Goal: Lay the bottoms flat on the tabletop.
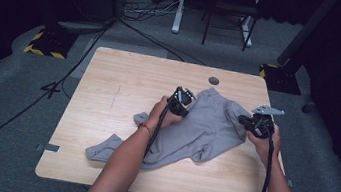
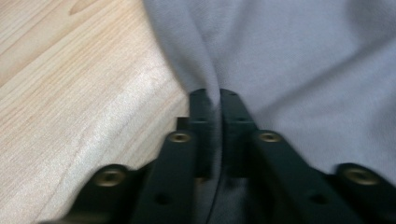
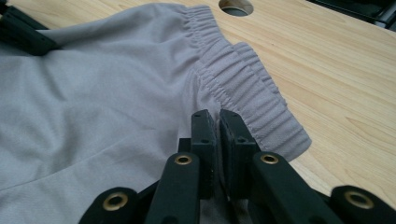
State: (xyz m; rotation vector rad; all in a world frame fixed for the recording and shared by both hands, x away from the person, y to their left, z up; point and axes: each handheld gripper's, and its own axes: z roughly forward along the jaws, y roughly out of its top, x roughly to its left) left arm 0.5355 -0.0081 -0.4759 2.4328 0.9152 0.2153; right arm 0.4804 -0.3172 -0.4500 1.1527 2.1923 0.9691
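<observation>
1. The person's forearms reach in from the table's near edge.
2. The grey trousers lie toward its right edge.
3. The left gripper pinches a fabric fold; the right gripper pinches cloth beside the waistband.
4. Both corners look gripped; next likely lift and spread together.

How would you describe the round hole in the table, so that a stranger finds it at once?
Start at the wooden table and go to its far edge. Just beyond the grey shorts' elastic waistband is a small dark round hole. It is the only opening in the pale wood.
</observation>
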